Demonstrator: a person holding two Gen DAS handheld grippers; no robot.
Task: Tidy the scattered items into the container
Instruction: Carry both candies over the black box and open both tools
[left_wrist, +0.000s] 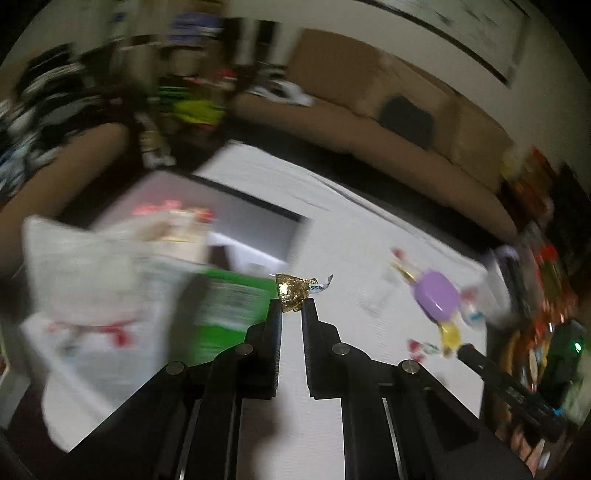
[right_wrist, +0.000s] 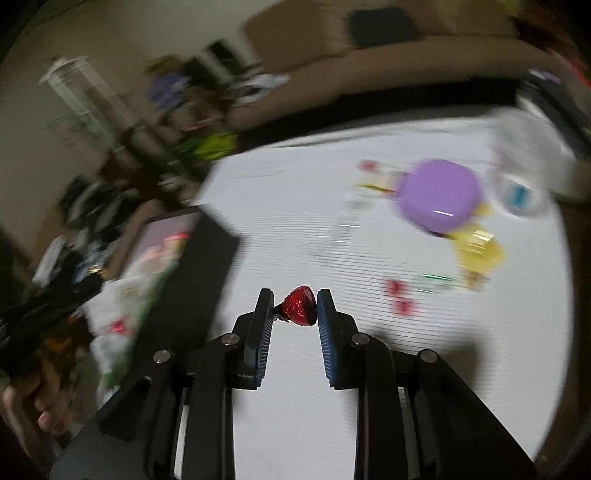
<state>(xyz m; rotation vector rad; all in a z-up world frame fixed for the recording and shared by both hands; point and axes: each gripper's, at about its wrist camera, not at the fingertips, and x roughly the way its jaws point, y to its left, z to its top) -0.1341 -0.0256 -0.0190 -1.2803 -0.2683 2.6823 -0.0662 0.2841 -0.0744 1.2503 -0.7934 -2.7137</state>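
Observation:
My left gripper (left_wrist: 291, 303) is shut on a gold foil candy (left_wrist: 291, 293) with a white paper tag, held above the white table beside the container. My right gripper (right_wrist: 295, 307) is shut on a red foil candy (right_wrist: 301, 311) above the table. The container (left_wrist: 236, 221) is a dark-rimmed box at the left holding blurred white and green packets; it also shows in the right wrist view (right_wrist: 207, 251). A purple case (left_wrist: 437, 300) lies at the right among scattered wrapped candies; it also shows in the right wrist view (right_wrist: 437, 195). A yellow packet (right_wrist: 480, 253) and small red candies (right_wrist: 399, 295) lie near it.
A white table cloth (right_wrist: 295, 206) covers the table. A tan sofa (left_wrist: 369, 110) stands behind it. Cluttered shelves stand at the back left. Both views are motion-blurred. The other gripper's black body (left_wrist: 509, 391) shows at the right edge of the left wrist view.

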